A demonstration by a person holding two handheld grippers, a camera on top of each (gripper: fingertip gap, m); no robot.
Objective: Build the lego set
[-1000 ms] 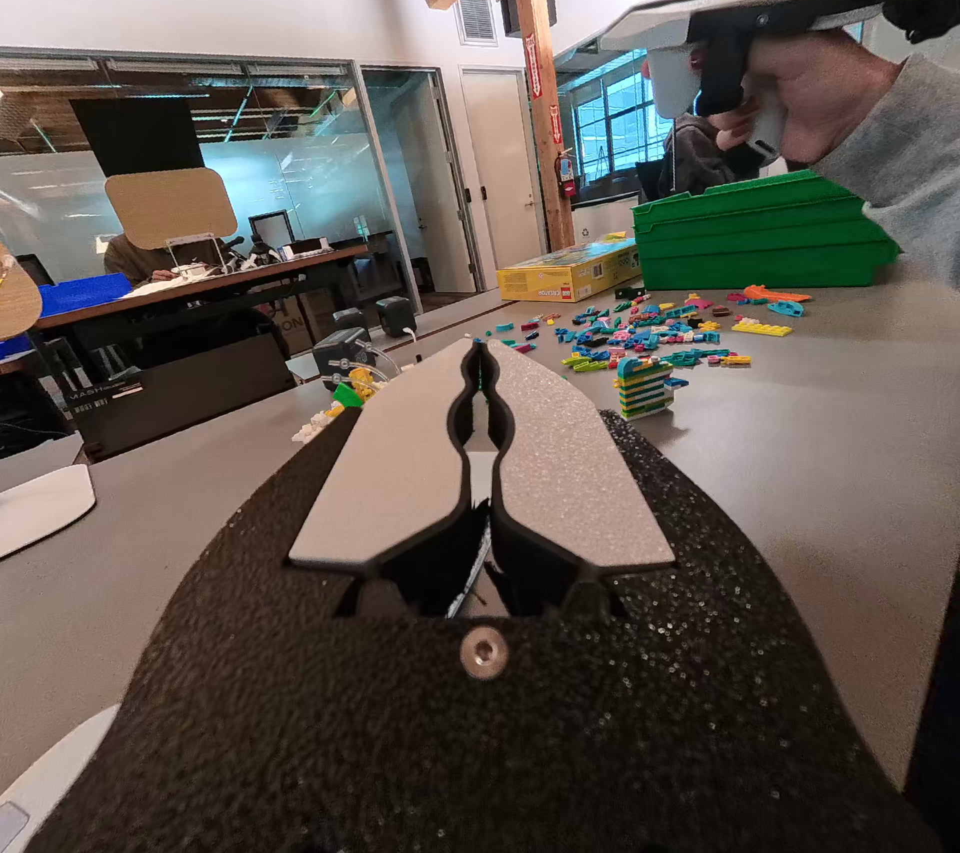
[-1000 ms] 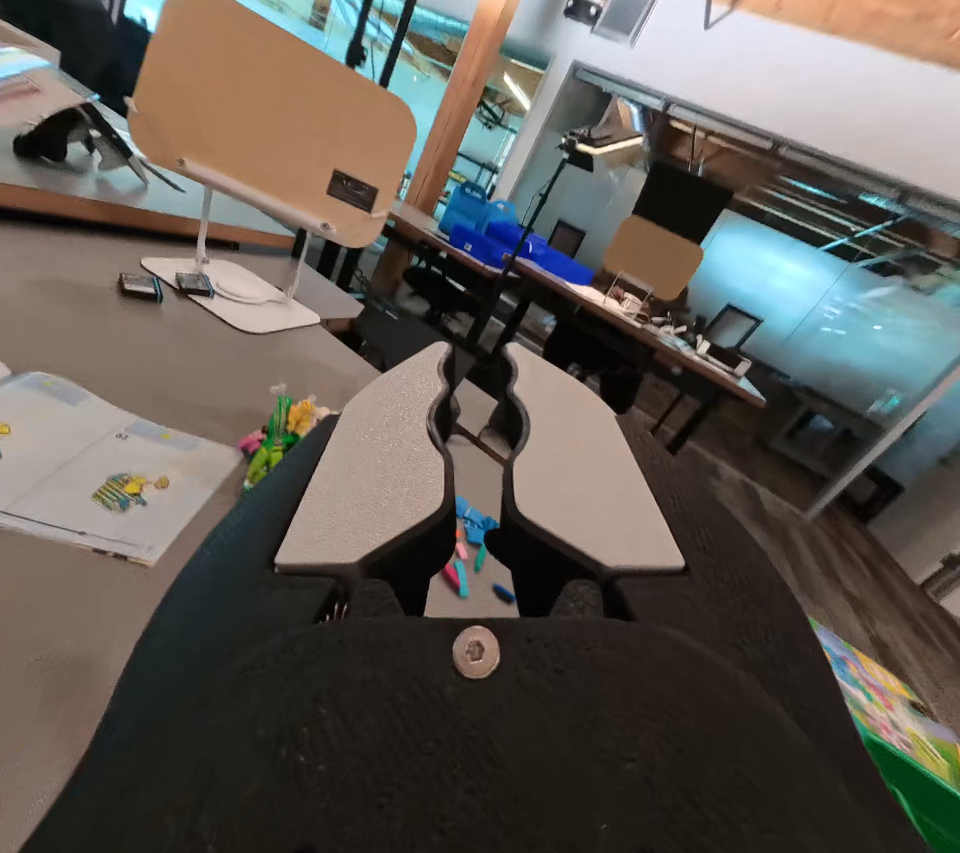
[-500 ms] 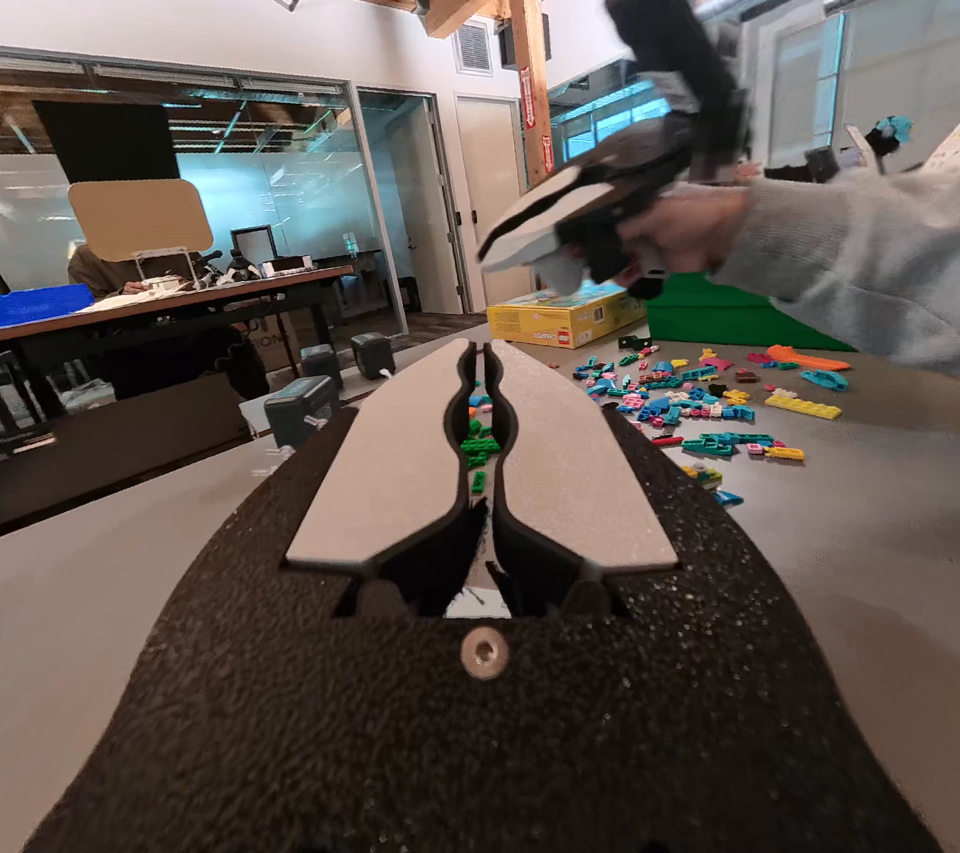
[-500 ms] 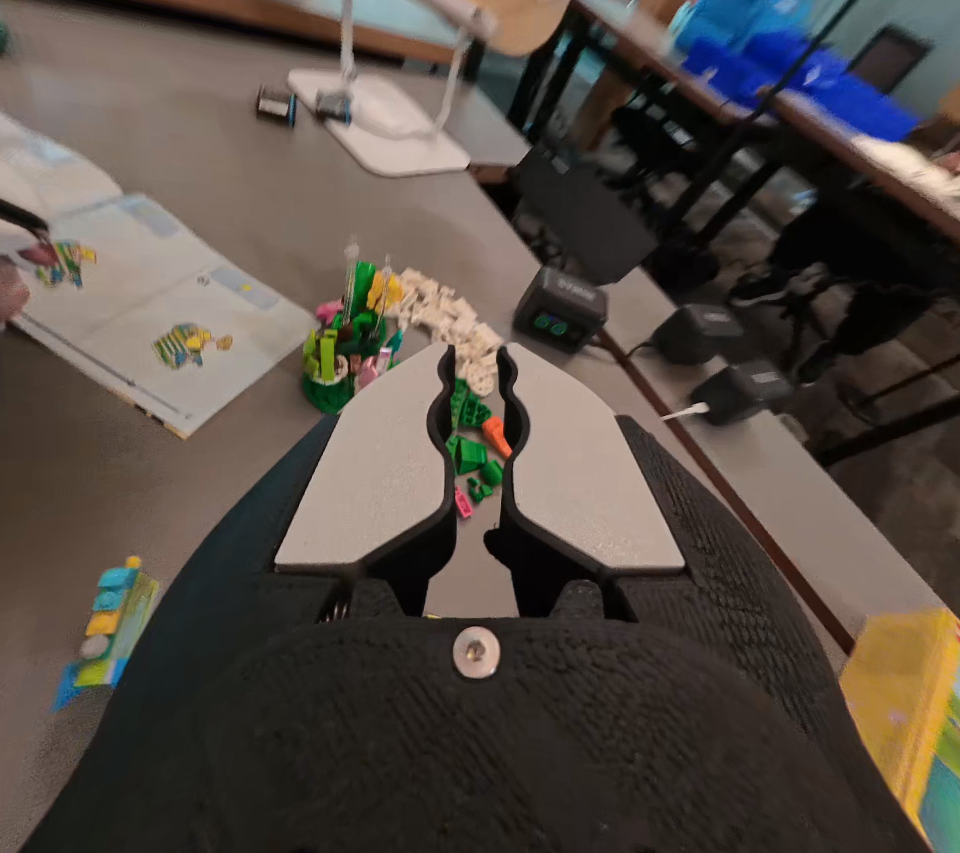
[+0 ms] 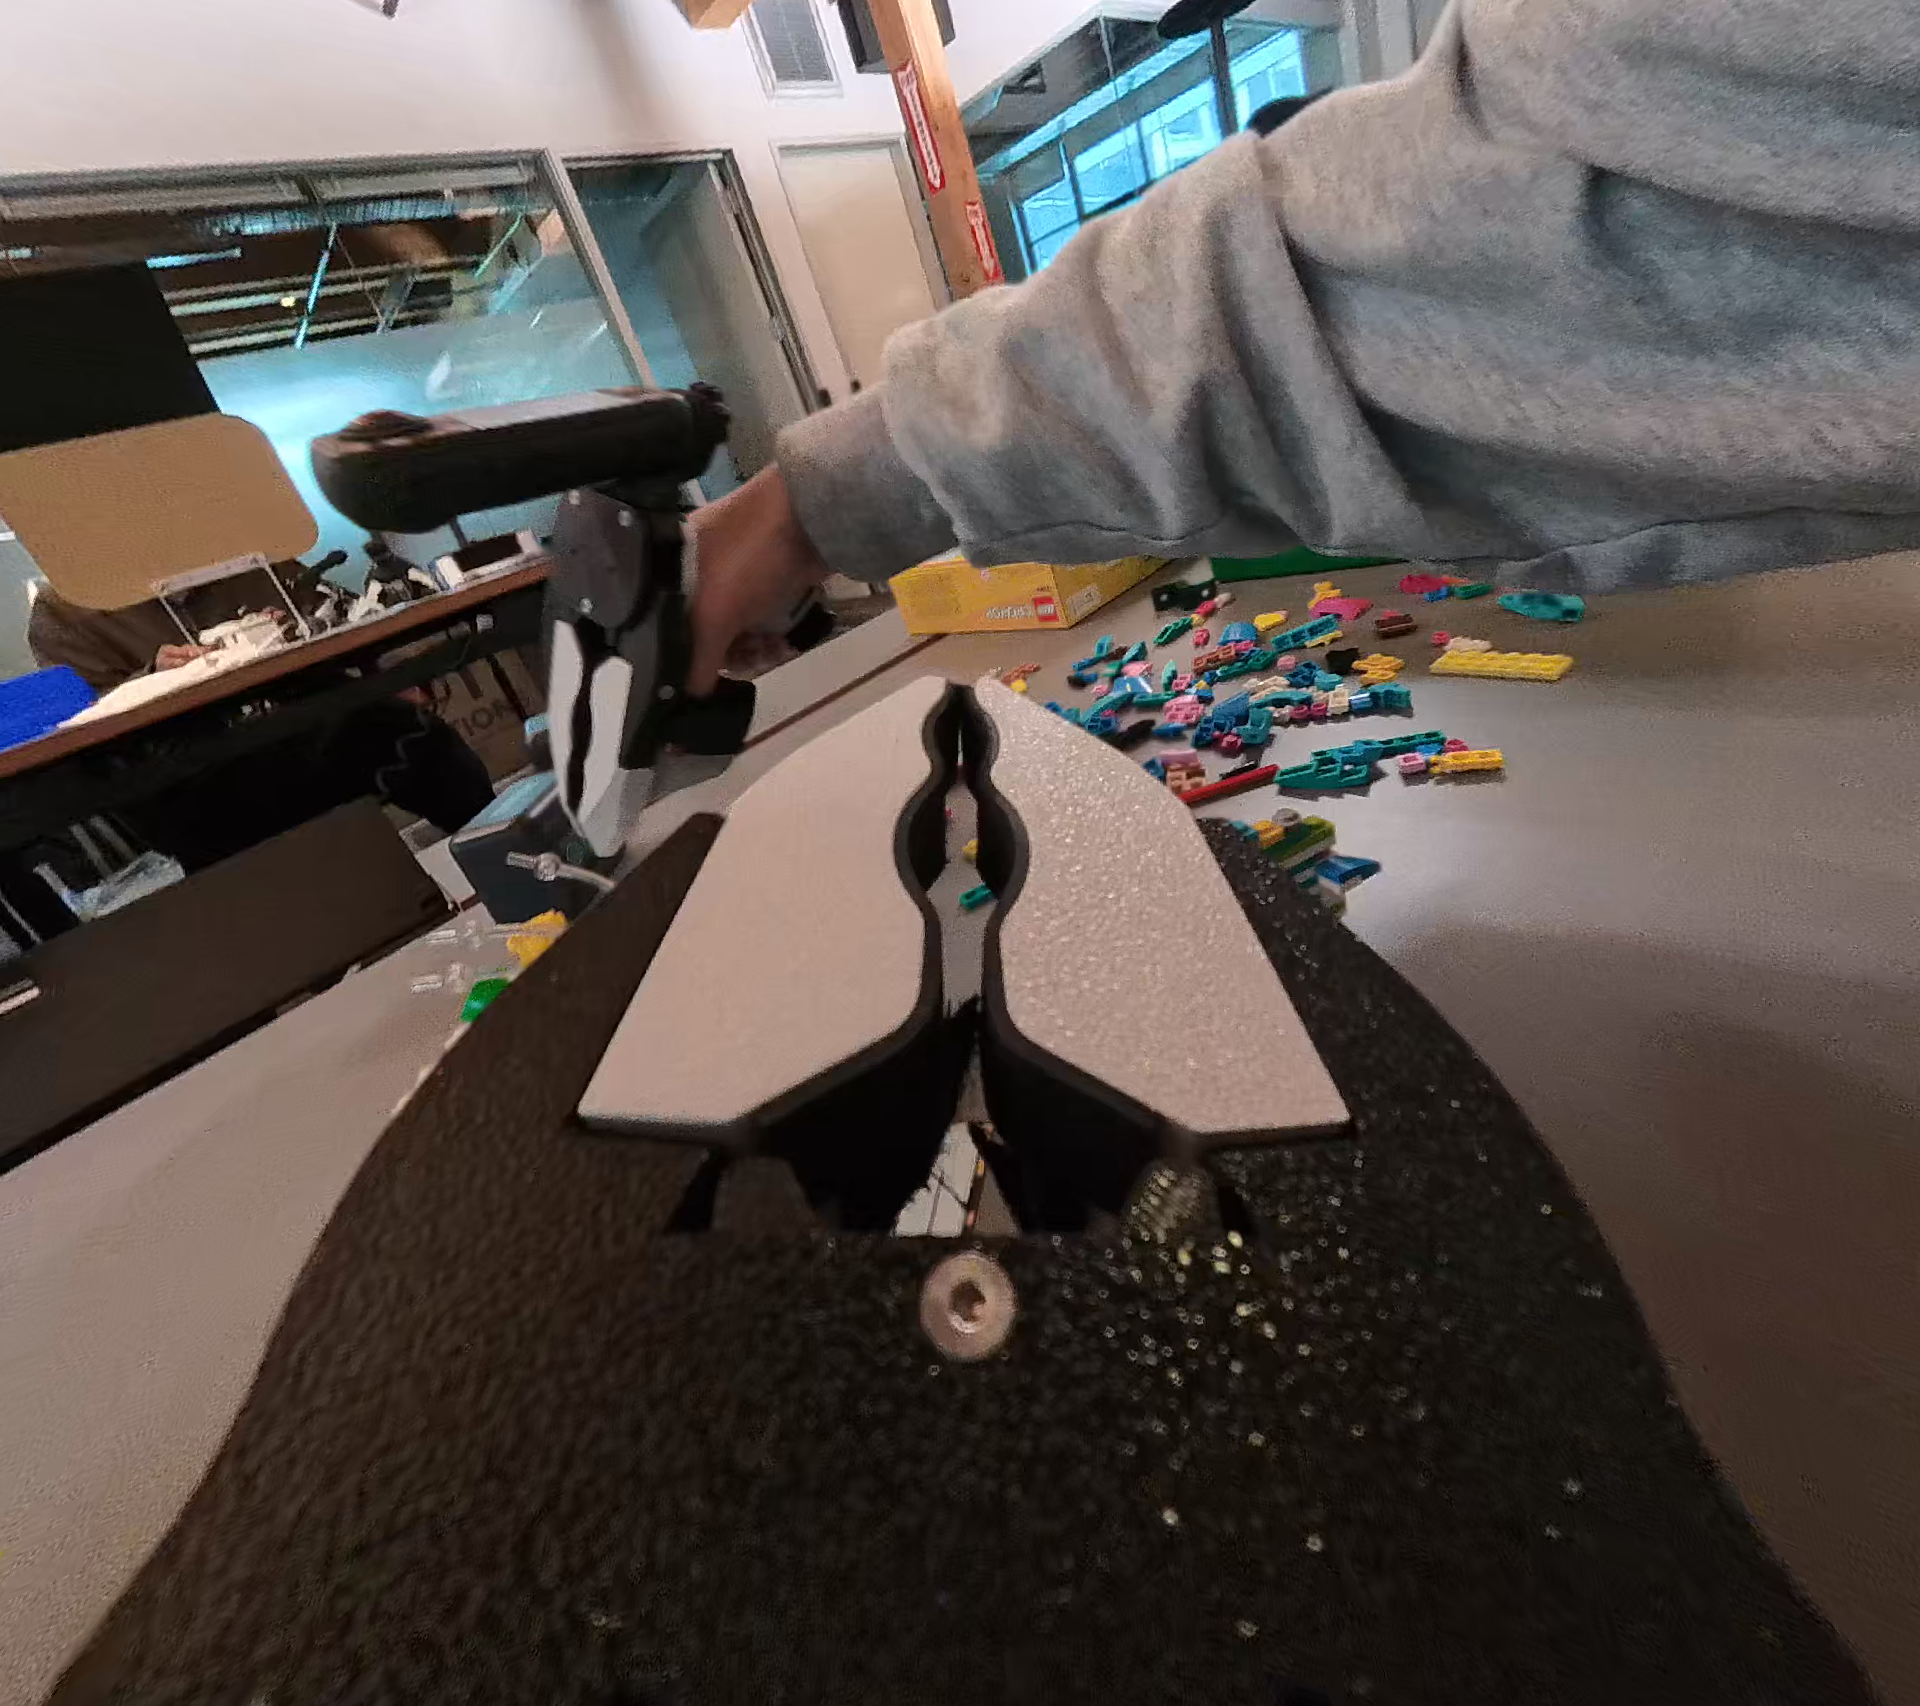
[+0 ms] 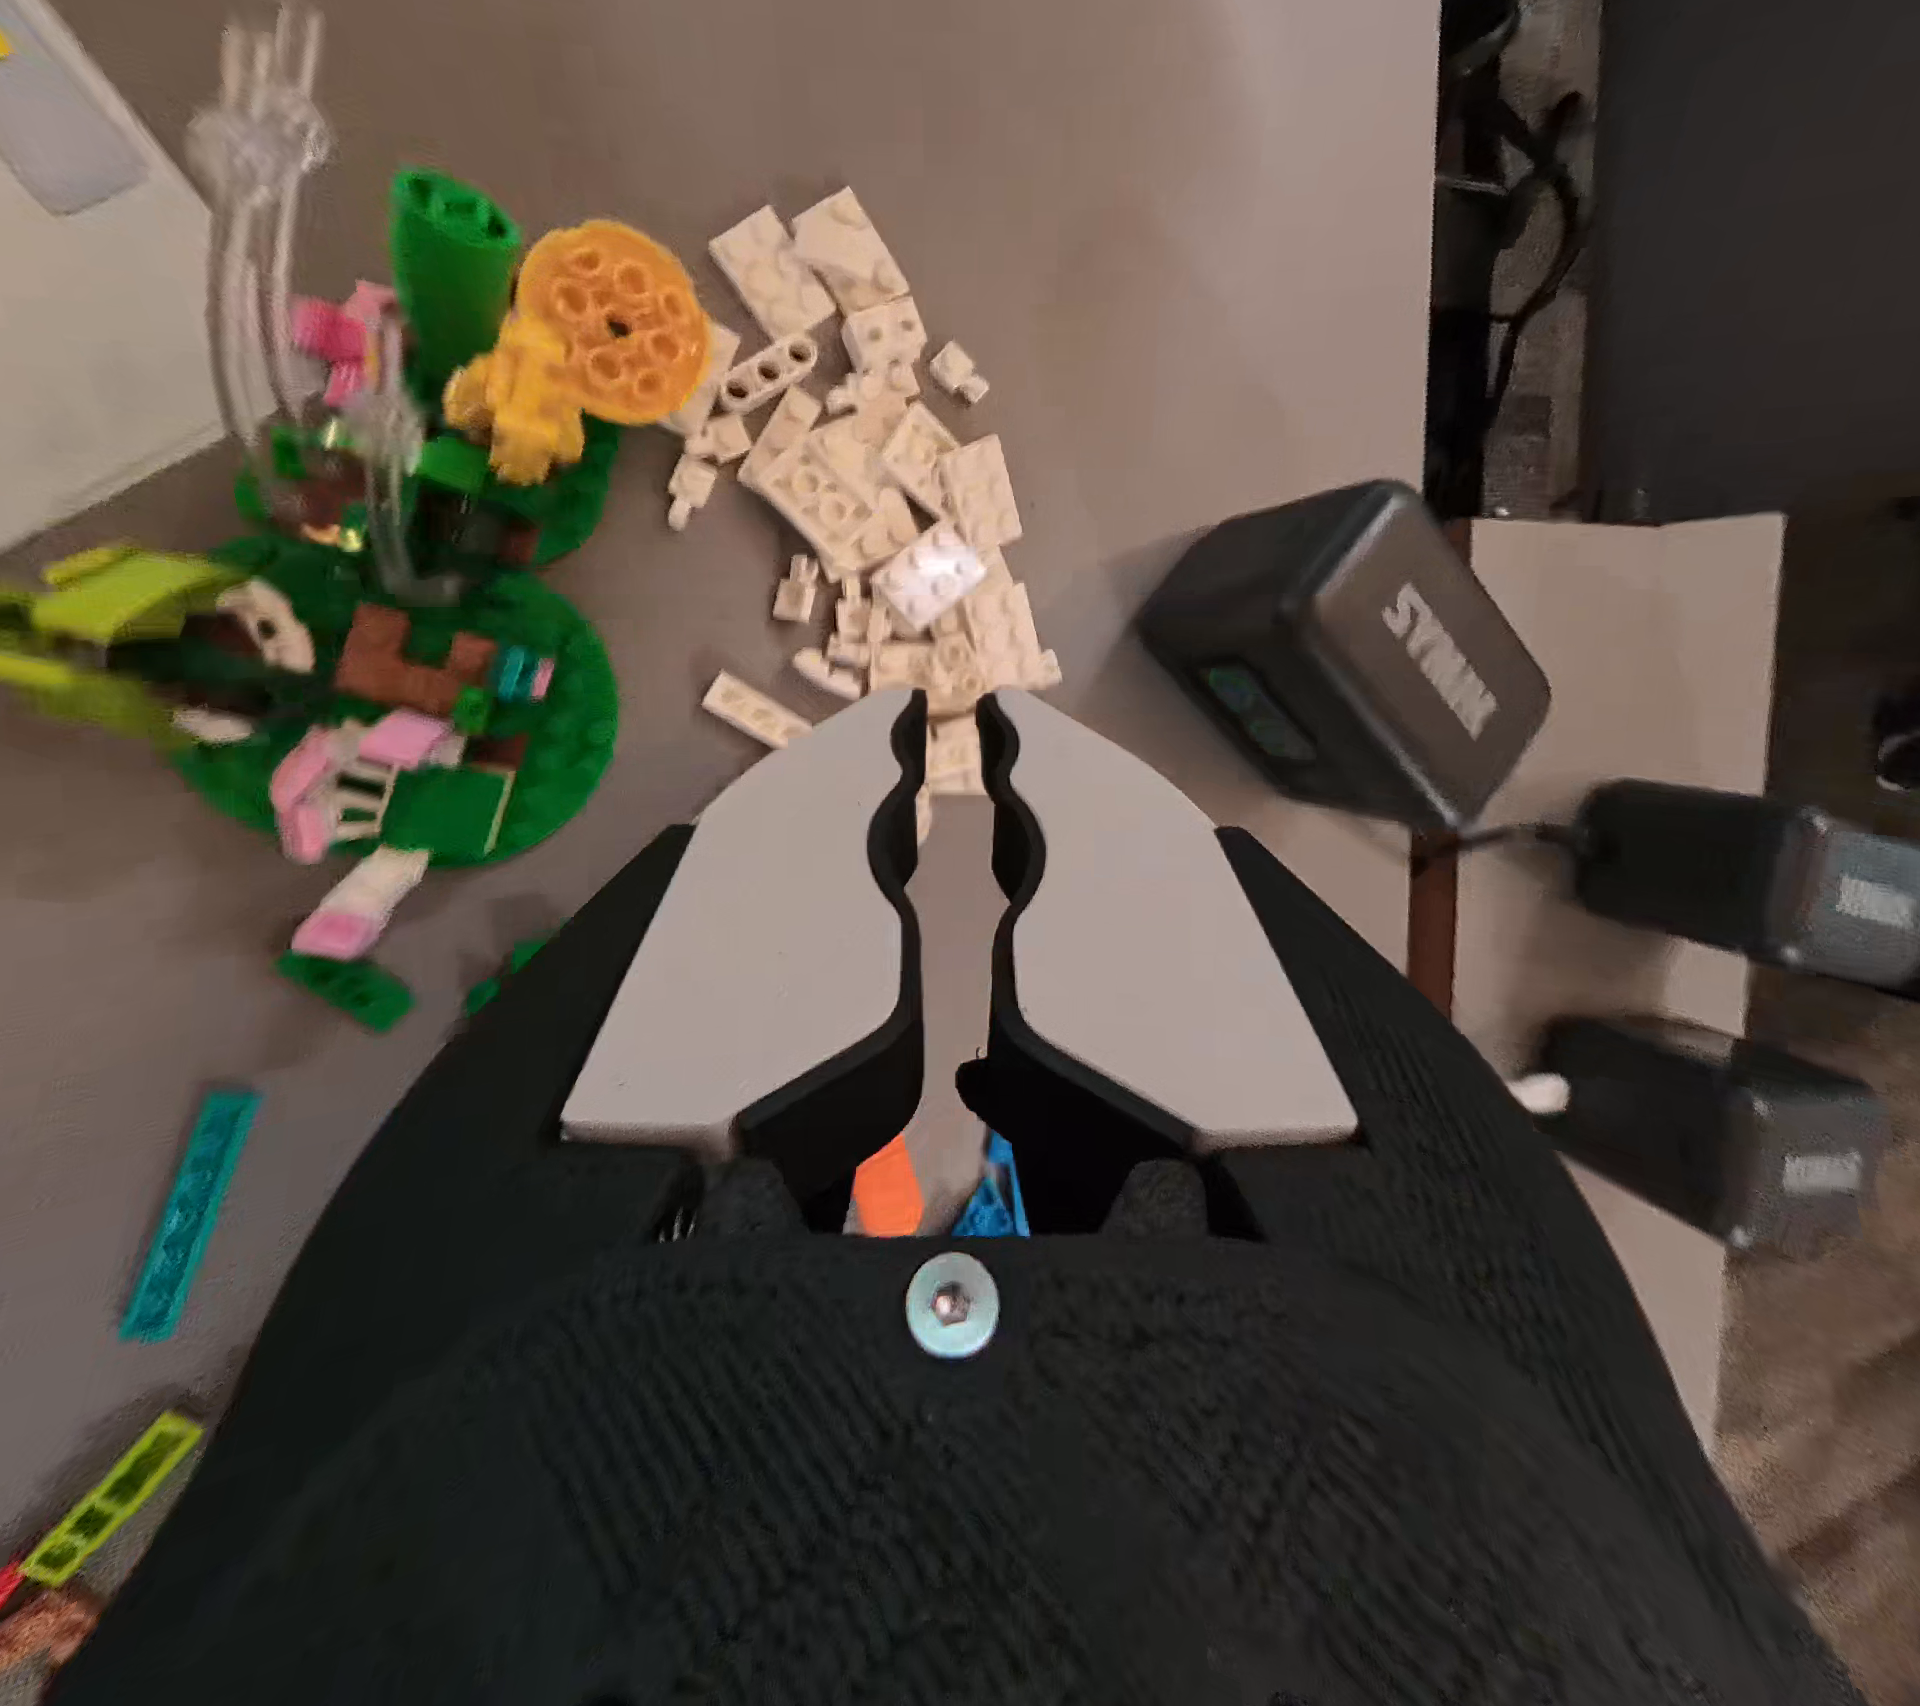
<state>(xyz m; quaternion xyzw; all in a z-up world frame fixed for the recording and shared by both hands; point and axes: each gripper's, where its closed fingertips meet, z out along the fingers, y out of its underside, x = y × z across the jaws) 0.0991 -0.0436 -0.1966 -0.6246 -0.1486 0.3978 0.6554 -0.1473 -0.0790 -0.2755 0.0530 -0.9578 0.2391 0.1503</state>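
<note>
My right gripper points down over a pile of cream bricks on the grey table. Its jaws stand a narrow gap apart with nothing between them. Left of the pile stands a green lego build with a yellow flower and clear stems. My left gripper is shut and empty, held low over the table. In the left wrist view the right gripper hangs tip-down ahead on the left, held by a hand in a grey sleeve. Loose coloured bricks lie ahead on the right.
A black power adapter sits right of the cream pile, by the table edge. A teal plate and a lime plate lie at the near left. A yellow box and a small striped build are on the table. The left gripper's tips are roughly 25 cm from the right gripper's. Measured from the fingertips, the black power adapter is 8 cm or so from the right gripper and 35 cm from the left.
My right gripper has swung down and across from pointing at the room to hanging over the cream pile, and its gap has narrowed. The left gripper has turned a little and stays shut.
</note>
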